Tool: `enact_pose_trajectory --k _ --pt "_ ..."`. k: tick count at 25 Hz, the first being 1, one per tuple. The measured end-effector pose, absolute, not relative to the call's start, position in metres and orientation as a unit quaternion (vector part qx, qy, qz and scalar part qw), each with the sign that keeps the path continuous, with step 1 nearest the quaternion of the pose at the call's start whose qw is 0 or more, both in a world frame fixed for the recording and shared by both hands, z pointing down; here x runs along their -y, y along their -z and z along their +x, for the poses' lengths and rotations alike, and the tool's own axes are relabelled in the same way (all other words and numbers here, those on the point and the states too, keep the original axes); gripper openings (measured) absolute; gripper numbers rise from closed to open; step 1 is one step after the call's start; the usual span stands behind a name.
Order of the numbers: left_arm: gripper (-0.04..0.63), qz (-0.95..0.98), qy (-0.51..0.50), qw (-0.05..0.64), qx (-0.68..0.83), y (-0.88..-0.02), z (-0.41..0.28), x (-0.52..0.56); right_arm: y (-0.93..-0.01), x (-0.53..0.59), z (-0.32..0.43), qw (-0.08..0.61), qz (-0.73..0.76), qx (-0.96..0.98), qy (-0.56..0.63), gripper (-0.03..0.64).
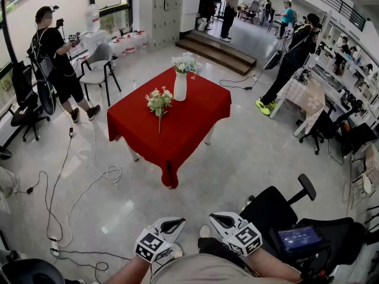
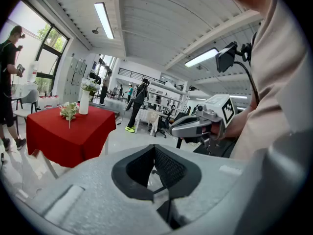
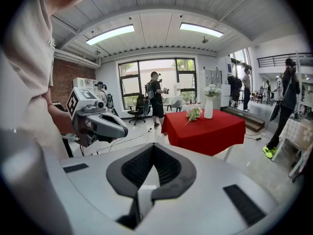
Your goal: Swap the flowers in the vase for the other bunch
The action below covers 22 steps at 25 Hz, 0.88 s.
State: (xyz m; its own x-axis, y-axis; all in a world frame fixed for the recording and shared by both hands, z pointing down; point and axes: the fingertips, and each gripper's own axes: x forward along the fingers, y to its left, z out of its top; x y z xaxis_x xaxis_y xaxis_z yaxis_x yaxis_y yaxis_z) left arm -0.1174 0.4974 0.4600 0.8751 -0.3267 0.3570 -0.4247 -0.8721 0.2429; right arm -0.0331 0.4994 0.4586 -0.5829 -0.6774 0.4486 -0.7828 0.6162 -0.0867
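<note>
A red-clothed table stands several steps ahead of me. On its far side a white vase holds pale flowers. The other bunch, white and green, lies flat on the cloth beside the vase. My left gripper and right gripper are held close to my body at the bottom of the head view, both shut and empty, far from the table. The left gripper view shows the vase, the bunch and the right gripper. The right gripper view shows the vase, the bunch and the left gripper.
Cables trail over the floor left of the table. A person in black stands at the left next to a grey chair. A black office chair is close on my right. Steps and other people are behind the table.
</note>
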Motion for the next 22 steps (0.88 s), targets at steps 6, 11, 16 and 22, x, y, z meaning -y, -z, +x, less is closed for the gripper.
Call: enact_pose_trajectory --k 6,11,16,22 --pt "0.008 0.96 -0.146 0.144 0.193 -0.457 -0.099 -0.46 -0.455 -0.454 -0.023 0.183 0.413 0.884 -0.121 0.012" --pt "0.008 0.949 -0.159 0.154 0.223 -0.456 -0.091 -0.422 -0.457 -0.403 -0.015 0.169 0.391 0.897 -0.118 0.012" --pt "0.008 0.945 -0.166 0.15 0.24 -0.446 -0.056 -0.382 -0.448 -0.352 0.016 0.149 0.372 0.91 -0.109 0.017" --pt "0.008 0.938 -0.147 0.143 0.279 -0.431 -0.01 -0.32 -0.445 -0.295 0.061 0.14 0.352 0.92 -0.102 0.13"
